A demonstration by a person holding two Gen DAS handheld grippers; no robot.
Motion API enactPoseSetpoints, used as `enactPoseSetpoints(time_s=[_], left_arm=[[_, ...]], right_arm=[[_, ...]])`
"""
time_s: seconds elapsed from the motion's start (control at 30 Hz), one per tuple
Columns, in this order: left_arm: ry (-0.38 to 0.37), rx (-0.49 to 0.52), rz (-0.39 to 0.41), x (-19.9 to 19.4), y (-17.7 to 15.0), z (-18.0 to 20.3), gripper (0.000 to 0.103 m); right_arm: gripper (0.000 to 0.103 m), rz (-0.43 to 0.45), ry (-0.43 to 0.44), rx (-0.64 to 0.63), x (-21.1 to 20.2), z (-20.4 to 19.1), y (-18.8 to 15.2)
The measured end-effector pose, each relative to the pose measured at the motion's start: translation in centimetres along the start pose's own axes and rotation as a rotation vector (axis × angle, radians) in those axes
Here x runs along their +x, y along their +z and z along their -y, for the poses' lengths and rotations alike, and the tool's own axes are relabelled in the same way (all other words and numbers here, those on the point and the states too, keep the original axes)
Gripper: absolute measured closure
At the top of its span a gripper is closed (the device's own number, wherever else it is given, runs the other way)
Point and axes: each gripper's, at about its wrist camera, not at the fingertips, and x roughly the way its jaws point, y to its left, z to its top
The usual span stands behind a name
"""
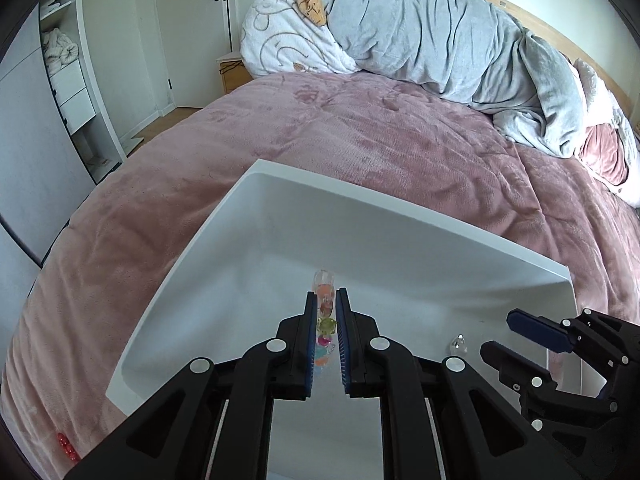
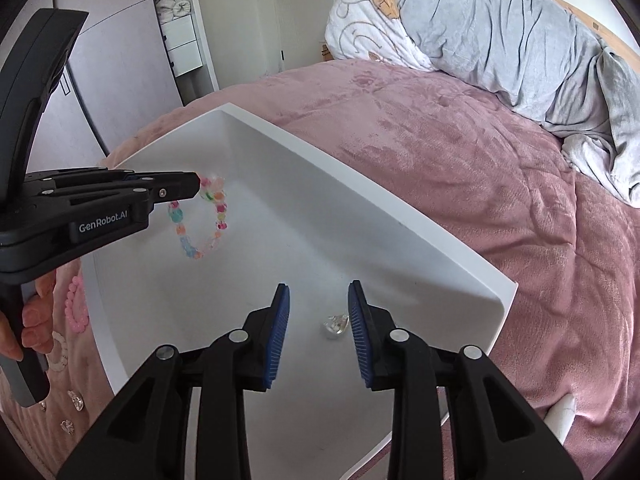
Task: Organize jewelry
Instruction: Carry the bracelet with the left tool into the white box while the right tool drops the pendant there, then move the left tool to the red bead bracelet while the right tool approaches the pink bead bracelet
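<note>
Off the tray's left side, loose pieces lie on the pink bedspread (image 2: 460, 168): a pink bead bracelet (image 2: 76, 304), a pale one (image 2: 60, 350) nearer you and a few small clear charms (image 2: 76, 400), so the sorting looks far from done. Your left tool (image 1: 325, 296) hangs over the white tray (image 2: 420, 236) with its jaws nearly together and the colourful bead bracelet (image 2: 204, 216) between them; in the right wrist view the loop dangles free from the tips above the tray floor, so it seems still caught there. Whether the pads press on the beads or have begun to let go, you cannot tell from these views. Holding it over open floor makes sense, because dropped there it would lie apart from other pieces. Further right, your right tool (image 2: 318, 300) points down into the tray with its jaws partly open and nothing between the pads. A clear heart charm (image 2: 336, 325) lies on the tray floor just under the gap, close to the right pad, which suggests it has been set down there, or is about to be picked up
</note>
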Motion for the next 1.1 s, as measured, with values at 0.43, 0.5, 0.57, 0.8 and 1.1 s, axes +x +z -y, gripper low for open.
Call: enactPoseSetpoints(time_s=[0.43, 0.5, 0.57, 0.8, 1.1], left_arm=[[0.031, 0.082, 0.269, -9.4, -0.3, -0.9, 0.029], [0.047, 0.125, 0.325, -11.9, -0.7, -1.2, 0.024], [0.093, 0.162, 0.367, -14.3, -1.3, -1.5, 0.023], [0.255, 0.133, 0.403, -20.5, -4.4, -4.6, 0.009], [0.336, 0.04, 0.338, -23.0, -10.5, -10.2, 0.003]], right_arm=[[0.048, 0.254, -0.016, 0.007, -7.0, -1.3, 1.0], [0.044, 0.307, -0.003, 0.004, -8.7, -1.9, 1.2], [0.039, 0.36, -0.002, -0.004, -10.4, -2.7, 1.4], [0.018, 0.479, 0.056, -0.062, -14.8, -6.8, 1.3], [0.013, 0.487, 0.177, -0.145, -16.4, -12.8, 0.4]])
